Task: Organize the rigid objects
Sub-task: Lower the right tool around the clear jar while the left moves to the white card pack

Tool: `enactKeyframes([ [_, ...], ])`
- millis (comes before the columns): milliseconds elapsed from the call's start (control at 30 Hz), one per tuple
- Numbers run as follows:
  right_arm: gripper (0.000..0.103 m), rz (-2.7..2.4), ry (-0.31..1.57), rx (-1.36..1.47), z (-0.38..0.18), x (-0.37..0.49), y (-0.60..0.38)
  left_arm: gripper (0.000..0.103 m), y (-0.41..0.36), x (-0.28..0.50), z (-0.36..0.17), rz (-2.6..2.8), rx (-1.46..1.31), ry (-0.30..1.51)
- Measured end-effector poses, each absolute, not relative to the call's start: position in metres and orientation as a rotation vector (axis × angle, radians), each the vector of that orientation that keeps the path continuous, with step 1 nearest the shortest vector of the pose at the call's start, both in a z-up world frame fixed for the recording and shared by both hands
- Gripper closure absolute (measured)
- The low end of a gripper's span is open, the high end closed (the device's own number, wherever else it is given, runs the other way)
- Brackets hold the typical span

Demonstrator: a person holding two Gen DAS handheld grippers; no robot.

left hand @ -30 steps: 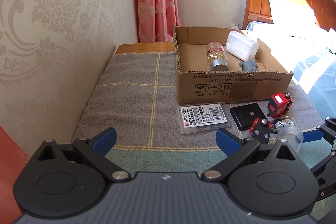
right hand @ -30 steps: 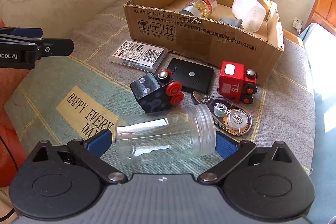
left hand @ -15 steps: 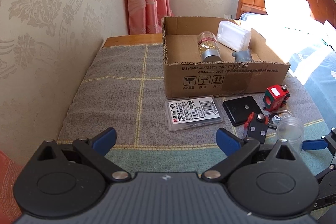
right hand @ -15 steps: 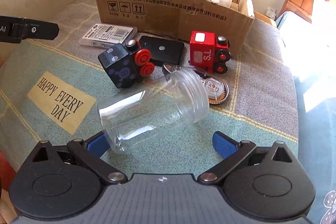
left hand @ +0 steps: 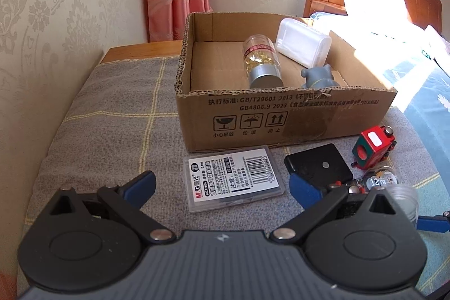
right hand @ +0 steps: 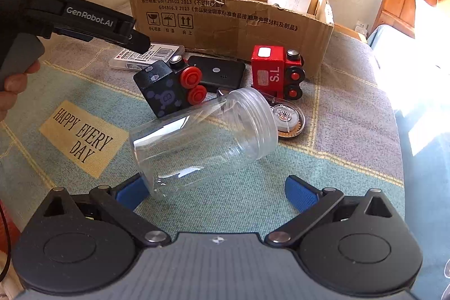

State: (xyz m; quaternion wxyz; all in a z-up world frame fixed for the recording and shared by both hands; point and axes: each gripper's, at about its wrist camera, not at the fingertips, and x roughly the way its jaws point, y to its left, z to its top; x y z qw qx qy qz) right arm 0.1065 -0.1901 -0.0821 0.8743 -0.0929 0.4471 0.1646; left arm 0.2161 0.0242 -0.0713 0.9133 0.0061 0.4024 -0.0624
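The clear plastic jar (right hand: 202, 142) lies on its side on the blanket, base touching the right gripper (right hand: 216, 190)'s left pad, both tongs spread wide, empty; I'd centre it and close gently before lifting towards the cardboard box (right hand: 233, 21); left gripper (left hand: 222, 187) hovers idle.

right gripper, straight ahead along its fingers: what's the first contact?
Likely the clear plastic jar, lying on its side directly ahead of the open right gripper, its base by the left fingertip. Whether they already touch is unclear.
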Motion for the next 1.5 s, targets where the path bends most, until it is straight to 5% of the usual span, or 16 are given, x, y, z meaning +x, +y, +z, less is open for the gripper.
enactKeyframes([
  [800, 0.0, 0.373, 0.914, -0.203, -0.082, 0.107, -0.192, 0.001, 0.028, 0.24, -0.101, -0.09, -0.027, 0.858],
  [1100, 0.0, 0.373, 0.912, -0.202, -0.082, 0.106, -0.191, 0.012, 0.042, 0.226, -0.097, -0.091, 0.025, 0.873],
  [1500, 0.0, 0.384, 0.905, -0.206, -0.082, 0.106, -0.193, 0.004, 0.052, 0.206, -0.1, -0.127, 0.046, 0.843],
])
